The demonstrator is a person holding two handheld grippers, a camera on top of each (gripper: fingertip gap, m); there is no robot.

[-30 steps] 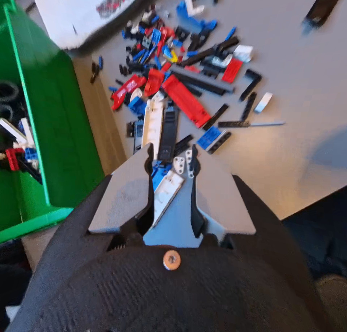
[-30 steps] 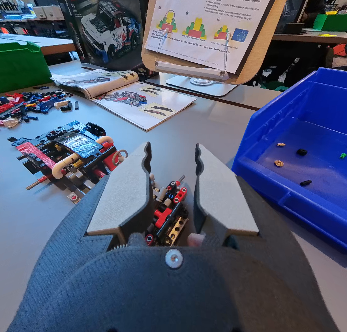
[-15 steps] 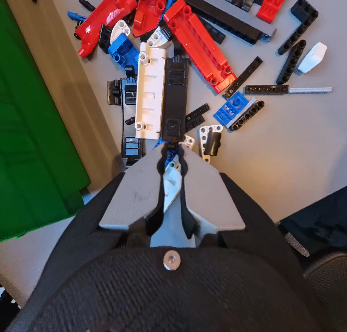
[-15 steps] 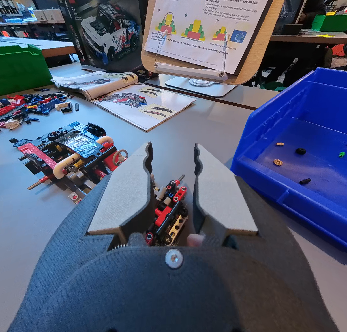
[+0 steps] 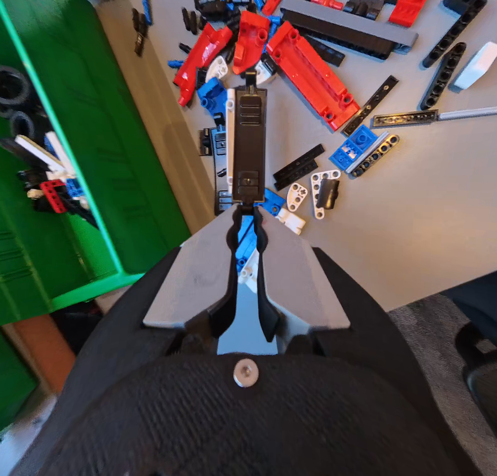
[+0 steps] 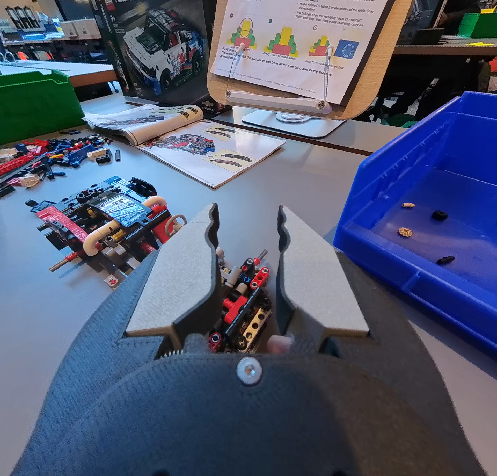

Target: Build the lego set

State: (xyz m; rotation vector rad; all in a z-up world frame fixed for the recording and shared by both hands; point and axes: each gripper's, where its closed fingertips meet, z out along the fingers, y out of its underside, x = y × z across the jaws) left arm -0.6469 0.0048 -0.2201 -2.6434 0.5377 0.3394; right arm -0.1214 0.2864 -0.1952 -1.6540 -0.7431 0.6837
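Two grippers are working over a grey table [image 6: 269,199]. The left gripper [image 5: 246,210] is pinching the near end tab of a long black panel [image 5: 249,143], its fingers drawn in narrow around it, and the panel is pointing straight ahead over the loose pile of pieces [image 5: 309,67]. A white panel [image 5: 229,140] and a blue piece [image 5: 212,94] are lying just beside and partly under the black panel, so its left edge is hard to separate from them. A green bin [image 5: 88,140] is sitting to the left of the pile, with tyres and assorted parts inside; this side of the view is blurring.

The right gripper [image 6: 246,215] is hovering with its fingers set wide apart, holding nothing at the tips. A small red, black and tan sub-assembly [image 6: 243,296] is lying on the table between and behind them, partly hidden by the finger bodies. The half-built car chassis [image 6: 105,226] is resting to the left, its near corner covered by the left finger. An open instruction booklet [image 6: 204,148] is lying beyond, in front of the set's box [image 6: 156,40] and a sheet on a stand [image 6: 295,32]. A blue bin [image 6: 430,221], cut off at the right edge, is holding a few tiny parts.
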